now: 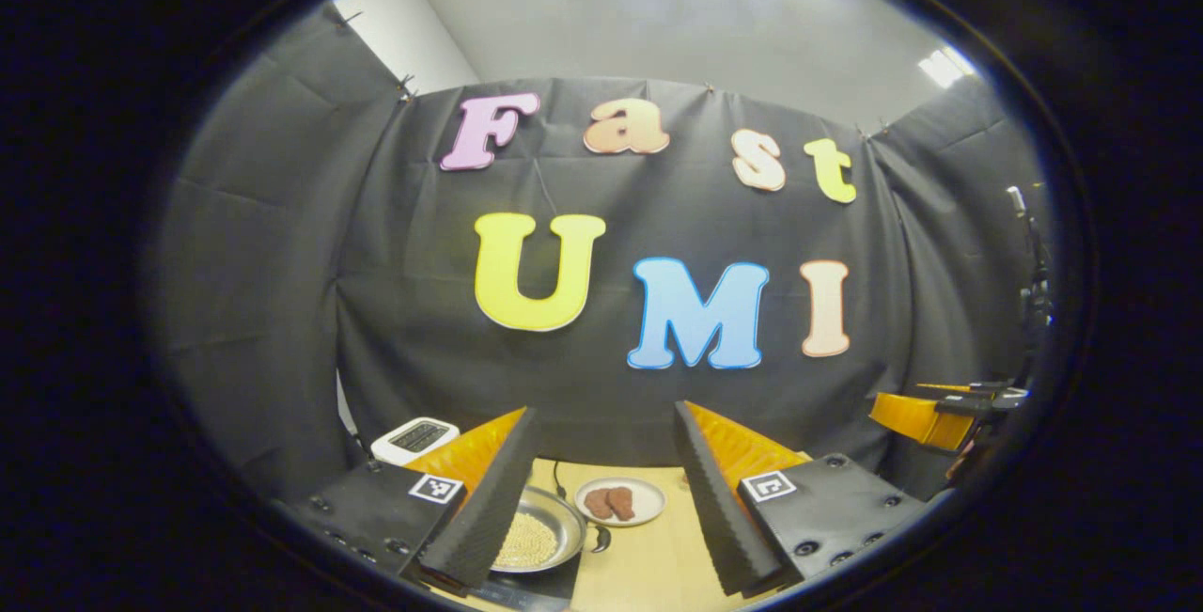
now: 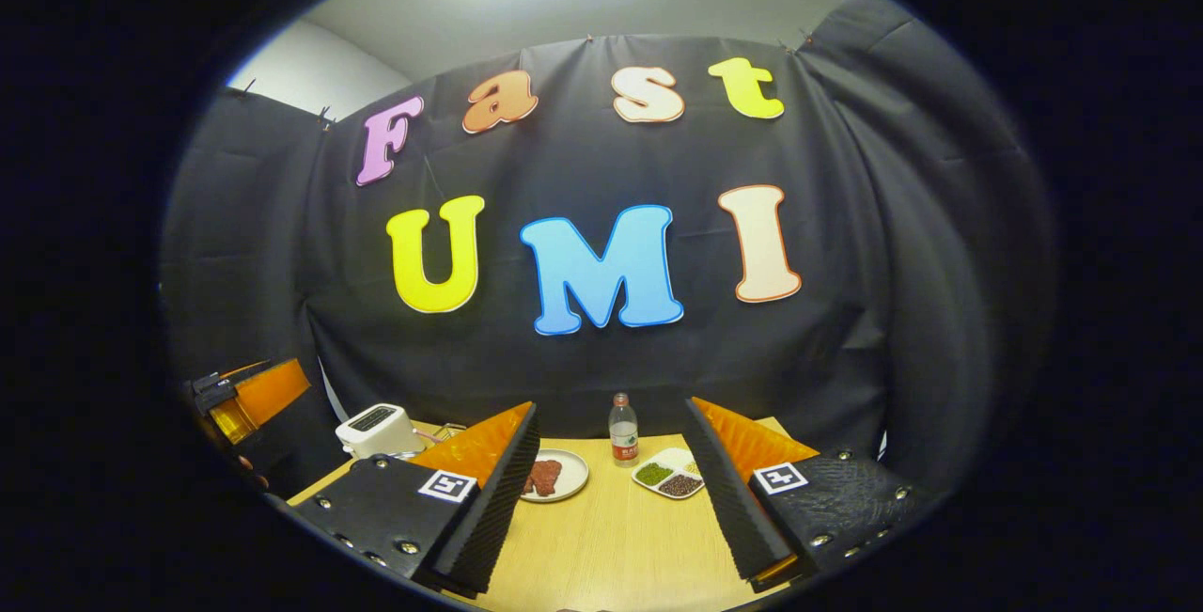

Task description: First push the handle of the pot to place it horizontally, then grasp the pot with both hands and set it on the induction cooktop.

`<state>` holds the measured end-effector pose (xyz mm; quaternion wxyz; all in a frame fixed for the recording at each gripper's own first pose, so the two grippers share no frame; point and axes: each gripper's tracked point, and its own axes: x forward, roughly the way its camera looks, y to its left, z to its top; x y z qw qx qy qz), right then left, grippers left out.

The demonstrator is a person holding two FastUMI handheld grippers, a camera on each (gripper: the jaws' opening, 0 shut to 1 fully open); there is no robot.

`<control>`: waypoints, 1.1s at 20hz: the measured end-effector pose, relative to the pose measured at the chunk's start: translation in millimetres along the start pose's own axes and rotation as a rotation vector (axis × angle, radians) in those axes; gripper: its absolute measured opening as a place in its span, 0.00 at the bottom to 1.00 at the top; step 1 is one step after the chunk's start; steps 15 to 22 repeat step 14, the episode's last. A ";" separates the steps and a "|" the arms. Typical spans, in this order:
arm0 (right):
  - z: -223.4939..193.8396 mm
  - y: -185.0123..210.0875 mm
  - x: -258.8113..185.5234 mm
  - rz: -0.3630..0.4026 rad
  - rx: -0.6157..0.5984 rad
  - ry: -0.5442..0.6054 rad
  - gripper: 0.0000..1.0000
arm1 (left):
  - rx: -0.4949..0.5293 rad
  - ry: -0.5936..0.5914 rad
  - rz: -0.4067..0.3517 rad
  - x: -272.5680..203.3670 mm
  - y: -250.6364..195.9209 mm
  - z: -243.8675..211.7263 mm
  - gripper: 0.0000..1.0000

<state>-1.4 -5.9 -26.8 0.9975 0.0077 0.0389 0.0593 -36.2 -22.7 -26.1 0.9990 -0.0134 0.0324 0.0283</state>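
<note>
In the left gripper view a shallow metal pot (image 1: 554, 532) holding pale grains lies low between my fingers, partly hidden behind the left finger (image 1: 489, 499). A short black handle (image 1: 601, 538) sticks out from its right rim. Beneath it lies a dark flat slab (image 1: 526, 590) that looks like the induction cooktop. My left gripper (image 1: 603, 408) hovers open above and in front of the pot, touching nothing. My right gripper (image 2: 611, 403) is open too, raised over the wooden table (image 2: 611, 537) with nothing between its fingers.
A plate of brown meat pieces (image 1: 620, 502) (image 2: 554, 476) lies behind the pot. A white toaster (image 1: 414, 438) (image 2: 376, 429) stands at the back left. A bottle (image 2: 622, 431) and a dish of green and dark beans (image 2: 672, 478) stand at the back.
</note>
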 end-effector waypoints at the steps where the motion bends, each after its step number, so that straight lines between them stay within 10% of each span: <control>1: 5.6 -4.9 -4.1 -0.006 0.003 -0.011 0.92 | 0.010 -0.005 0.003 -5.2 -2.9 3.6 0.92; 22: 41.3 16.7 -37.6 -0.073 0.030 -0.078 0.92 | 0.040 -0.047 -0.088 -19.7 -3.6 38.7 0.92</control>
